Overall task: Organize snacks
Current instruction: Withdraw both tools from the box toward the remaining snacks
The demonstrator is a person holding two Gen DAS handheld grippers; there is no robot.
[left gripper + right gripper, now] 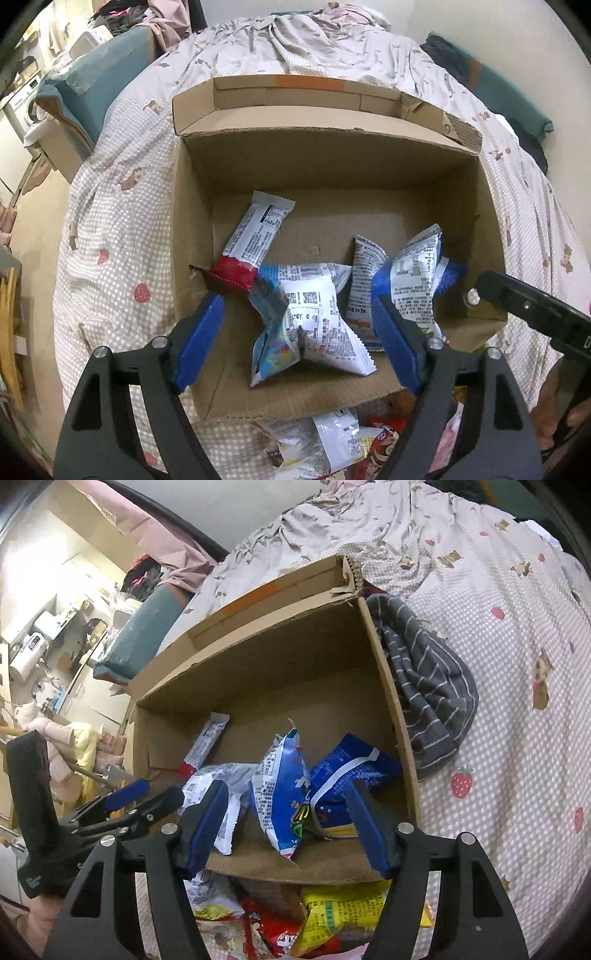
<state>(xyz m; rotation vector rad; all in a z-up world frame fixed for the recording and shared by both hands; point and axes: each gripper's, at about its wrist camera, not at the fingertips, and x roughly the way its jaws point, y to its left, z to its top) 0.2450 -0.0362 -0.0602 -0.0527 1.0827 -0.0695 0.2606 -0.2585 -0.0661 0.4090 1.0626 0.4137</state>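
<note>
Both grippers hang over the near edge of the box (332, 155), which sits on the bed (122, 221), and both point down into it. The left gripper (295, 339) stands wide with nothing pressed between its pads; a white pack (314, 321) lies loose on the box floor just ahead of it, between the fingers in view but apart from them. Beyond its left finger a red-ended bar (255, 240) leans into the box's corner. The right gripper (288, 823) is wide as well and holds nothing; a blue pack (284, 794) stands tilted just in front of it, propped against a dark blue pack (351, 771) toward its right finger. The packs lie as dropped, jumbled rather than lined up, which suits a box used only to gather them. Below and behind both grippers, outside the box, more snacks (332, 915) wait on the bed. Judging by that pile, the sorting is only partly done.
</note>
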